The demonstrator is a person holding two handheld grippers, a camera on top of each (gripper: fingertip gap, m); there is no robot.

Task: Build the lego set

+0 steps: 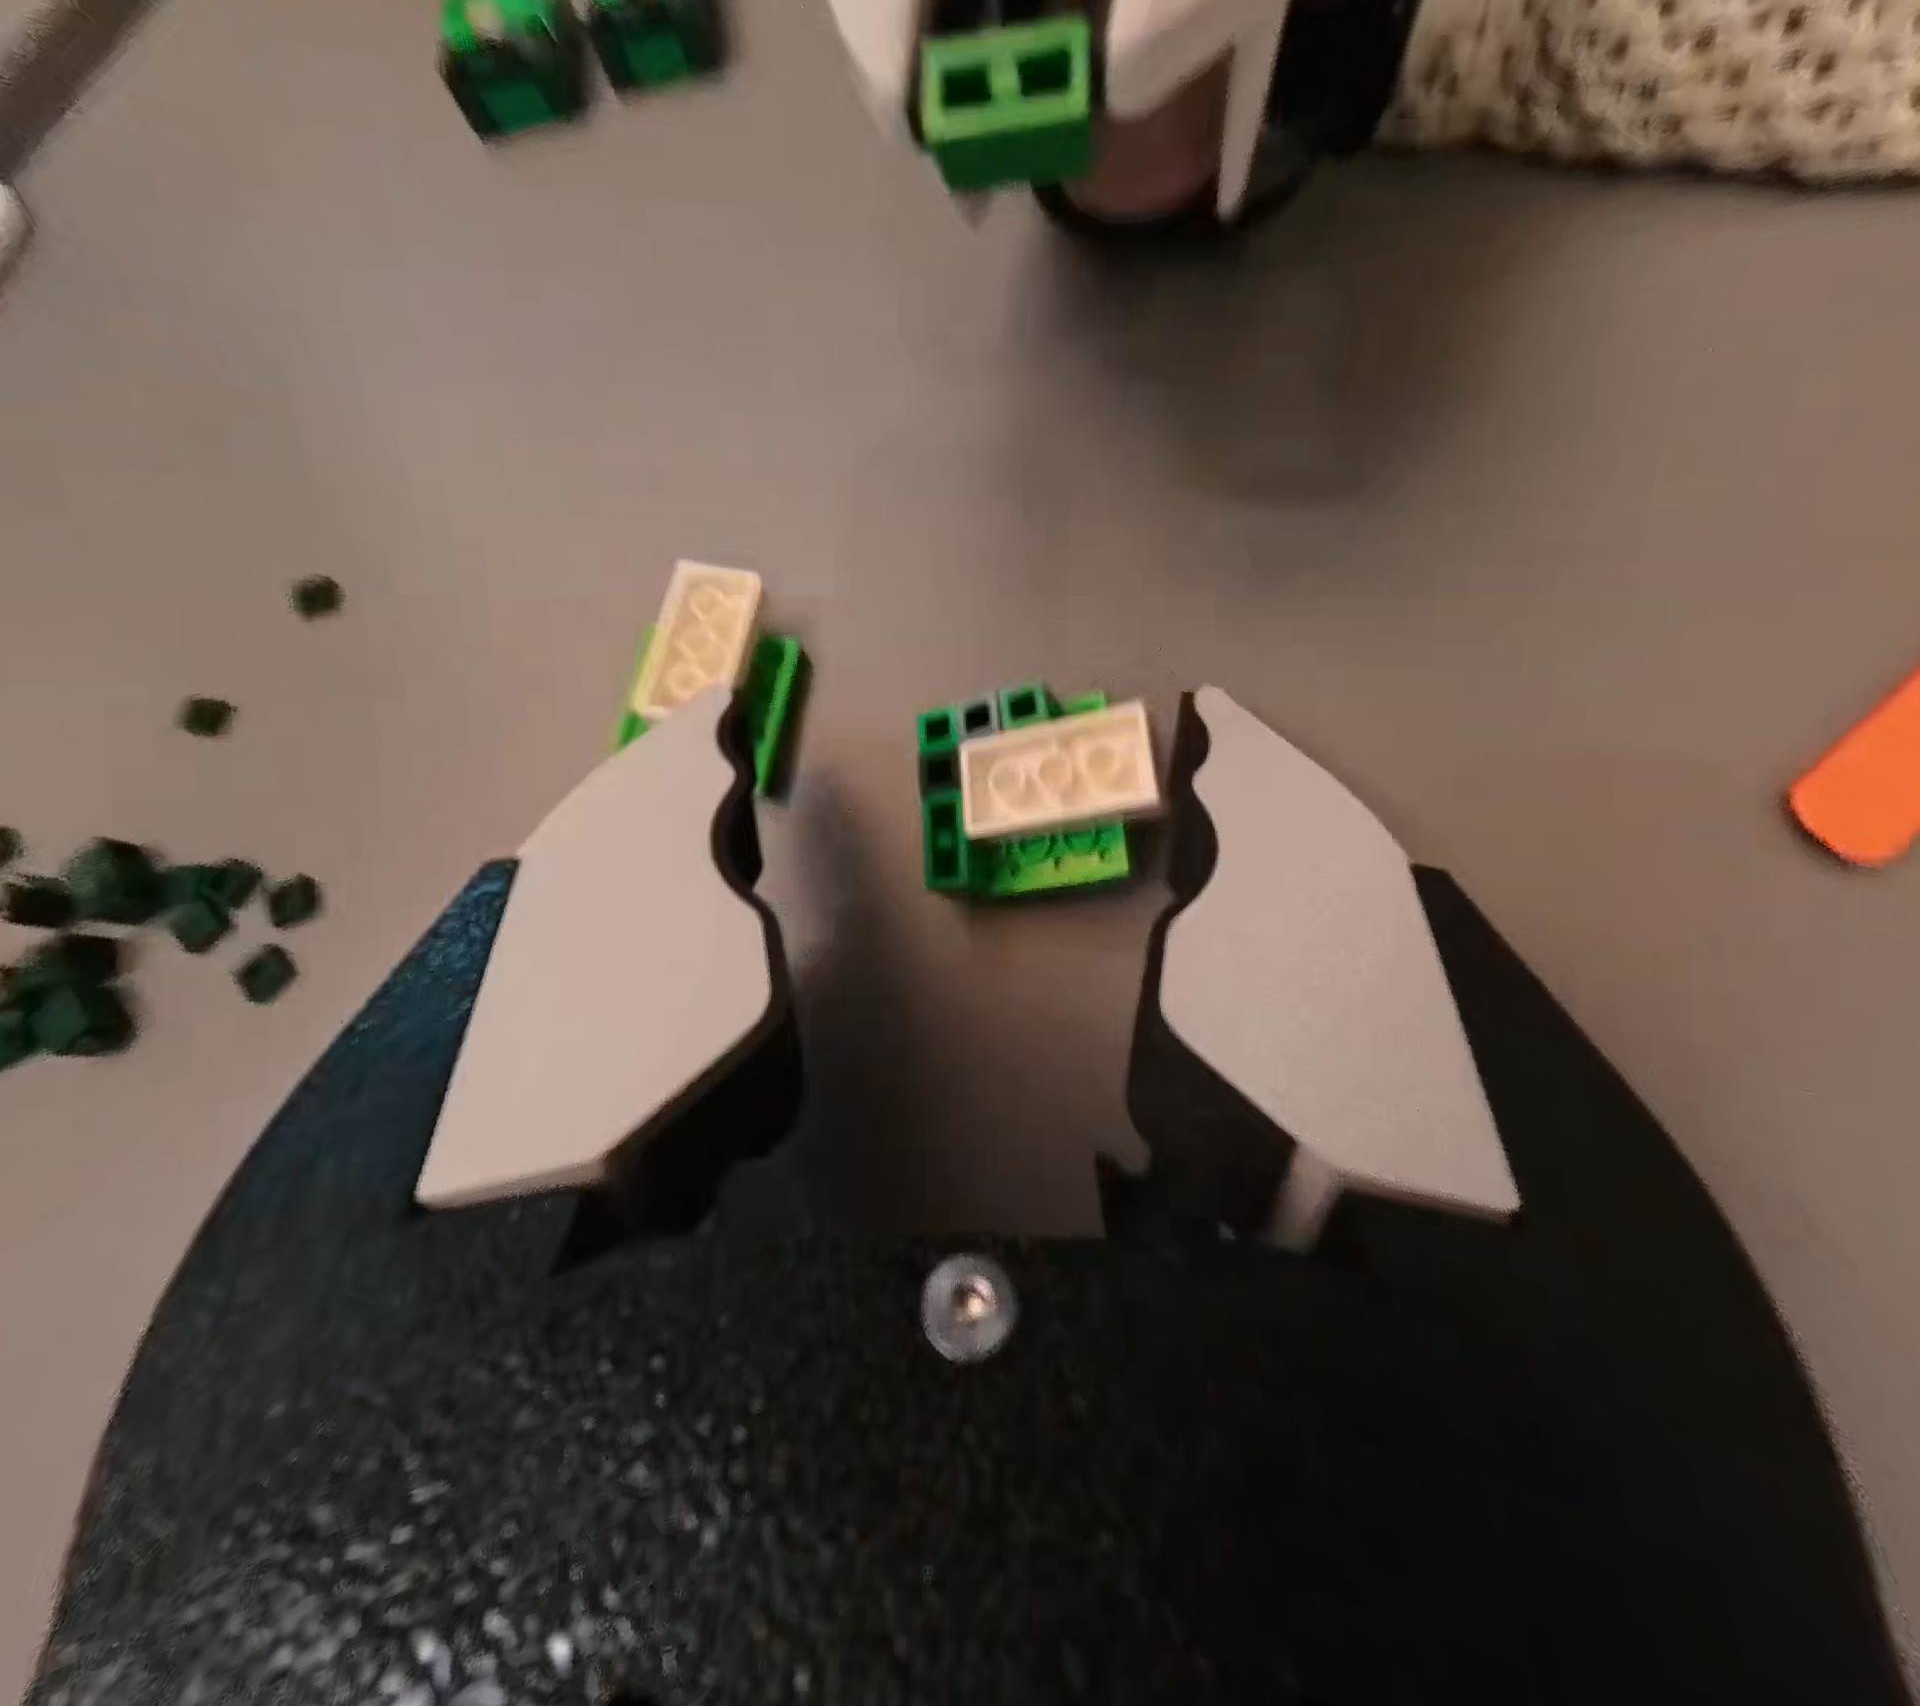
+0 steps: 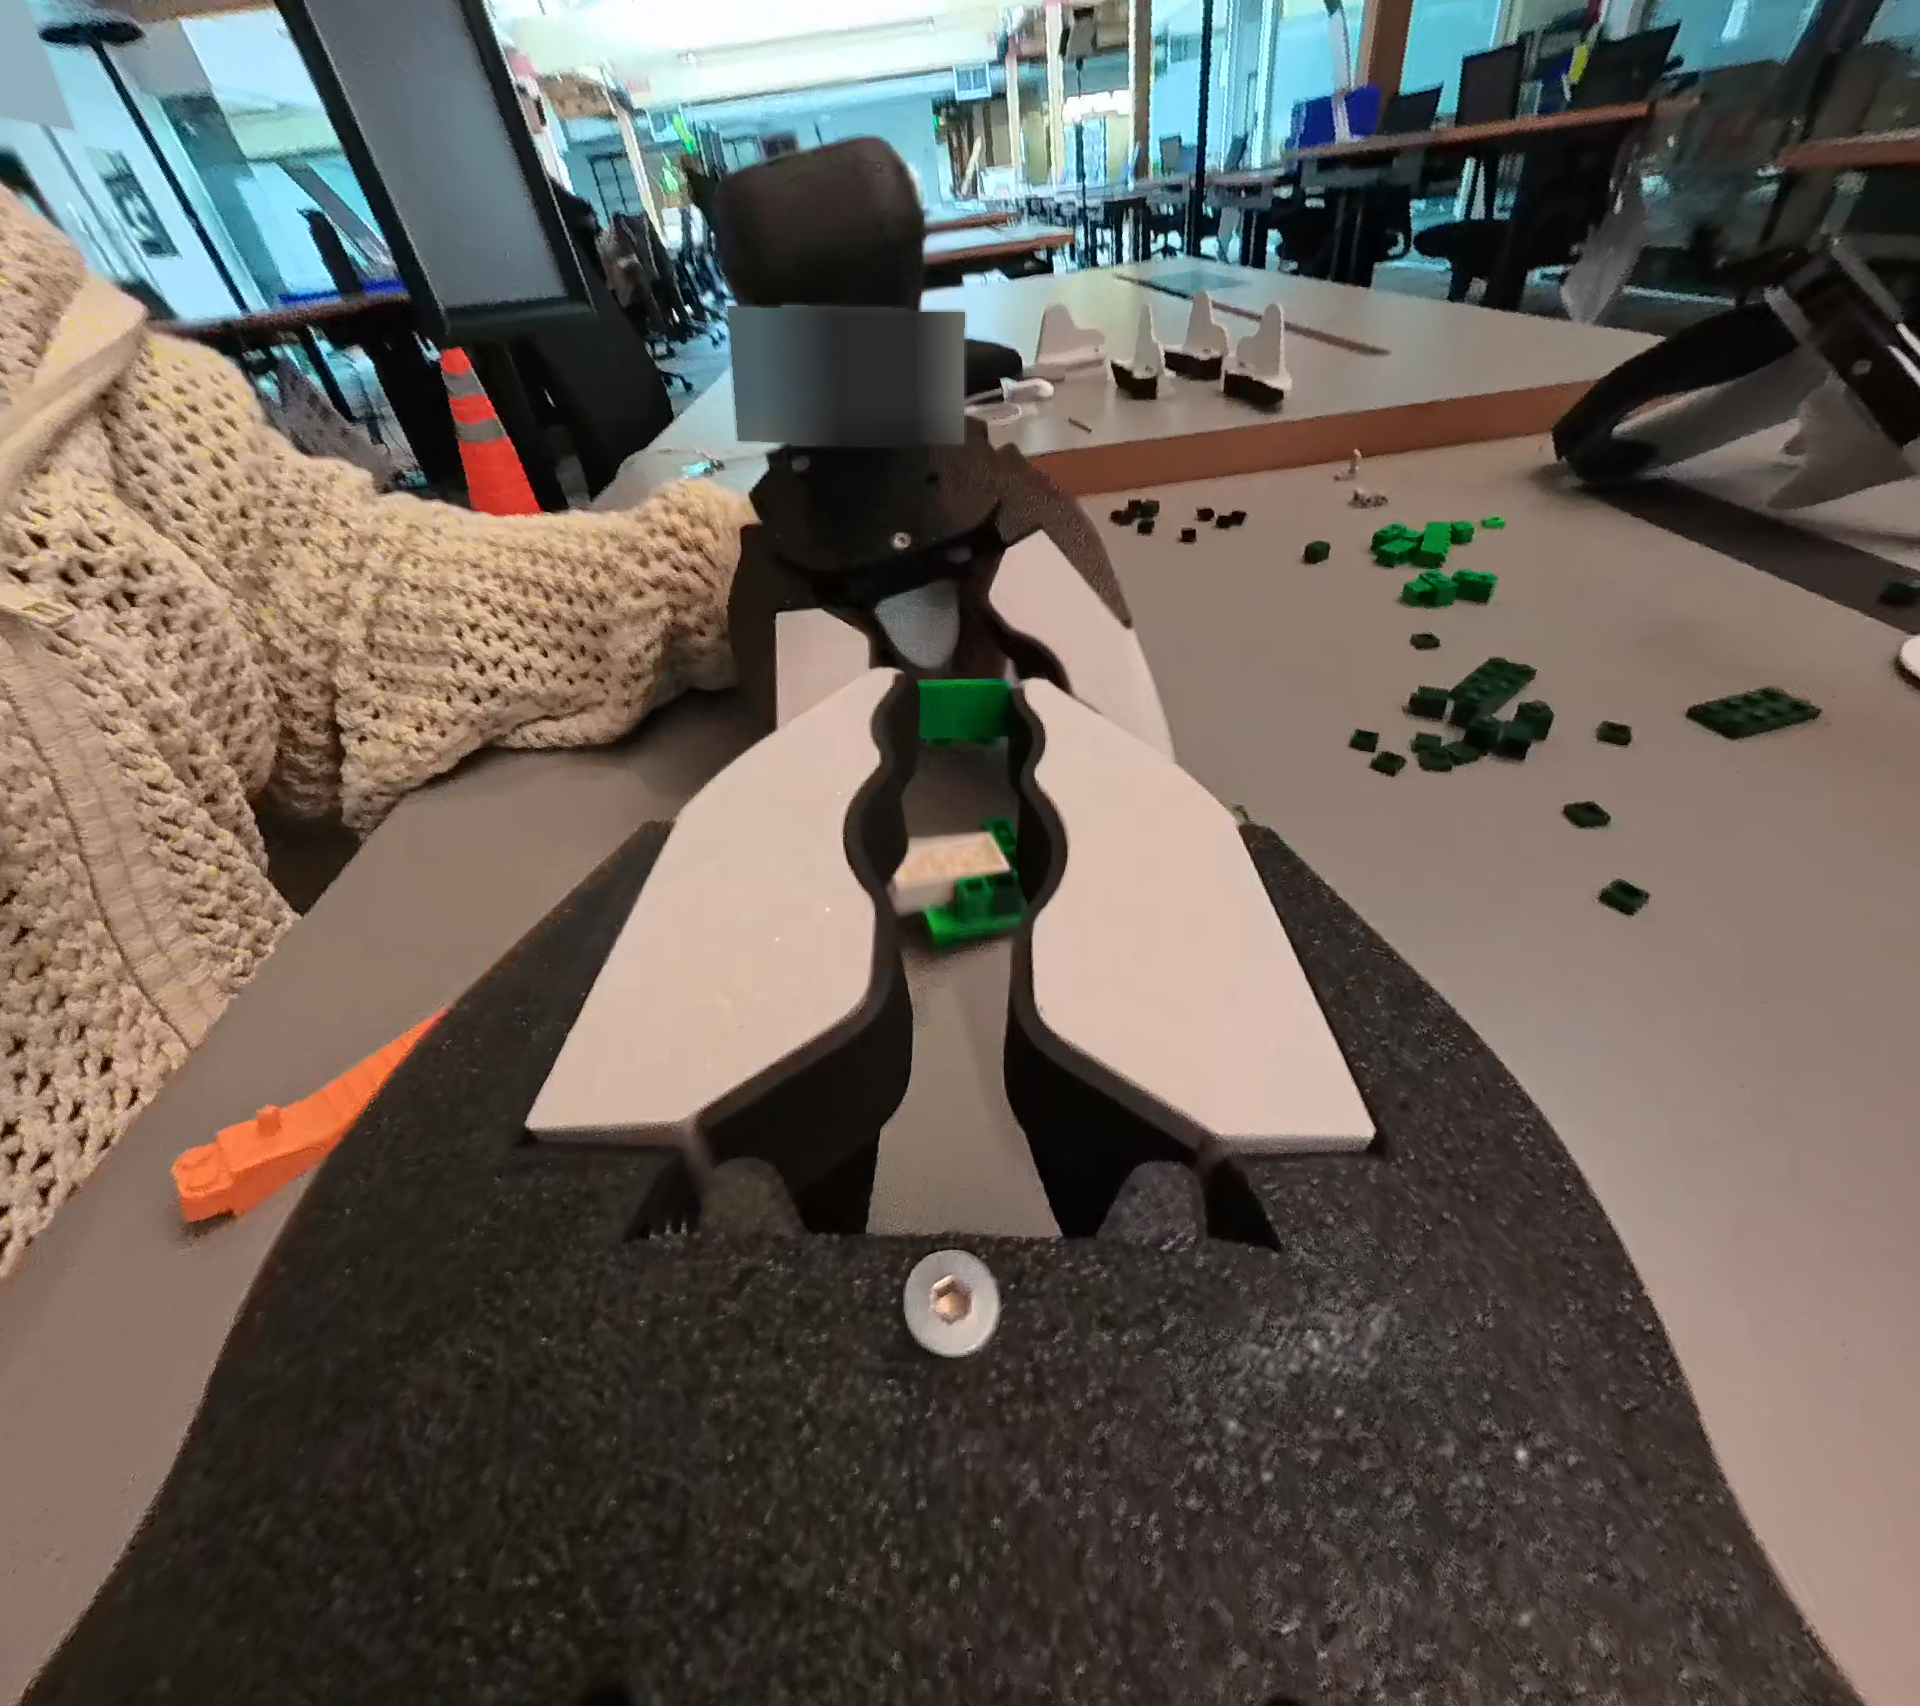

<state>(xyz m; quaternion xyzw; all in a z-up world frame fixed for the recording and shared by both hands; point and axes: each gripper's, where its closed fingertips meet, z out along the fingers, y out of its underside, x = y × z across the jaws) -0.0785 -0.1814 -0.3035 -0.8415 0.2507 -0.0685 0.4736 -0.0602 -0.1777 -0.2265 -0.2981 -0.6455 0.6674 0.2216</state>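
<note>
The build looks early: a small green-and-cream assembly (image 1: 1039, 799) sits on the bench (image 1: 1351, 617) between the left gripper's (image 1: 961, 721) wide-open, empty jaws. Beyond the assembly, the right gripper (image 1: 1013, 129) pinches a green brick (image 1: 1006, 98); loose dark-green pieces (image 2: 1475, 721) remain beside it.

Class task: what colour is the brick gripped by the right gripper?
Green: the brick in the right gripper shows best in the left wrist view.
</note>
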